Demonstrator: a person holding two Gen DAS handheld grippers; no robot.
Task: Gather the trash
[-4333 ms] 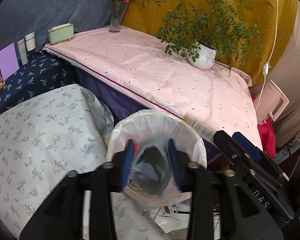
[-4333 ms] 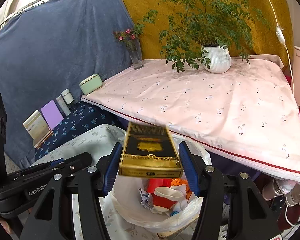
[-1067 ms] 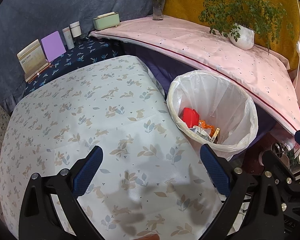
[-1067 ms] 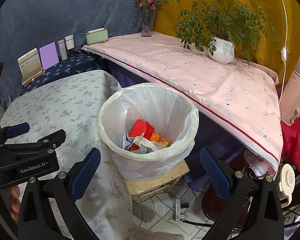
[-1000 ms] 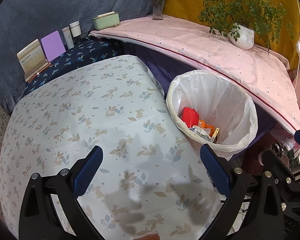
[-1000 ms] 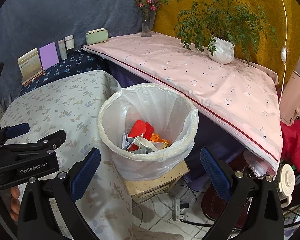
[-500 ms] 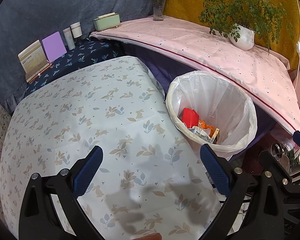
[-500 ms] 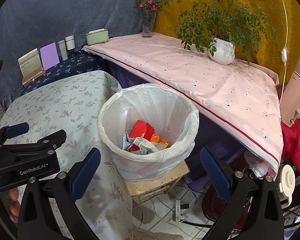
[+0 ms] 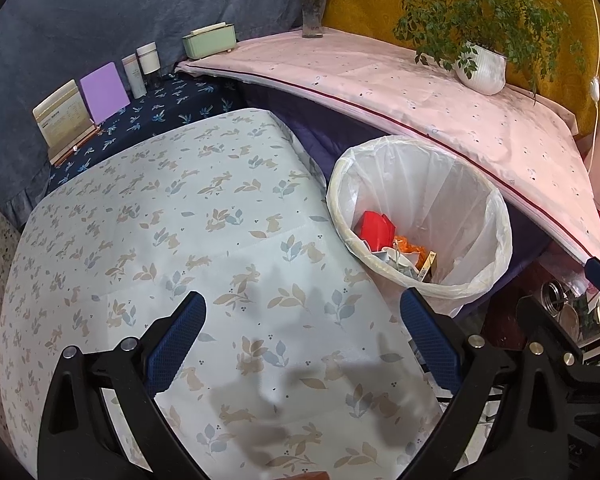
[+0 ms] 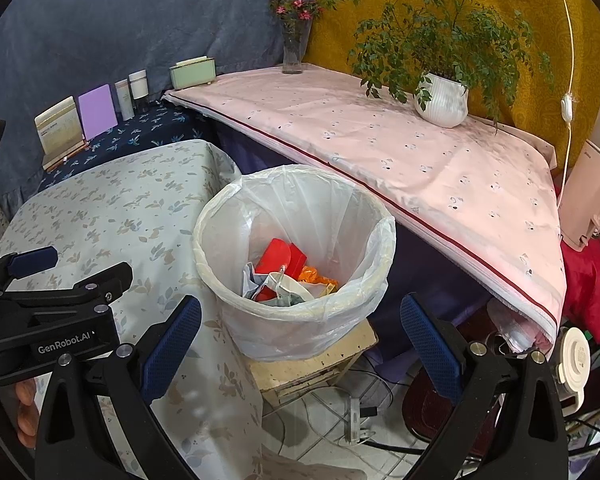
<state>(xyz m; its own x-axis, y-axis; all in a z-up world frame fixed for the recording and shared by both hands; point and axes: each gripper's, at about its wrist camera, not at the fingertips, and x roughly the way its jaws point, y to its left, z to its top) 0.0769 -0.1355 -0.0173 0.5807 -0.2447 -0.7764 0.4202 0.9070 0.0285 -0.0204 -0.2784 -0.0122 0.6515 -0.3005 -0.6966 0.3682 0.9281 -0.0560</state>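
Note:
A bin lined with a white plastic bag [image 9: 492,216] [image 10: 376,240] stands beside a table with a rabbit-print cloth [image 9: 180,220] [image 10: 112,208]. Inside lies trash [image 9: 384,232] [image 10: 284,264]: red pieces, crumpled paper, something orange and a gold box. My left gripper [image 9: 302,336] is open and empty above the table's near part, left of the bin. My right gripper [image 10: 300,336] is open and empty, in front of the bin and a little above its rim. The left gripper also shows at the left of the right wrist view [image 10: 44,276].
A pink-clothed table [image 10: 420,152] runs behind the bin, with a potted plant [image 10: 440,96], a flower vase [image 10: 292,52] and a green box [image 10: 192,72]. Cards and bottles [image 9: 100,92] stand on a dark blue cloth. The bin sits on a worn stool [image 10: 312,364]; cables lie on the floor.
4.3 s ago each gripper held trash over the bin: the left a grey crumpled piece, the right a gold box. Both are now open and drawn back. Over the last second almost nothing moved.

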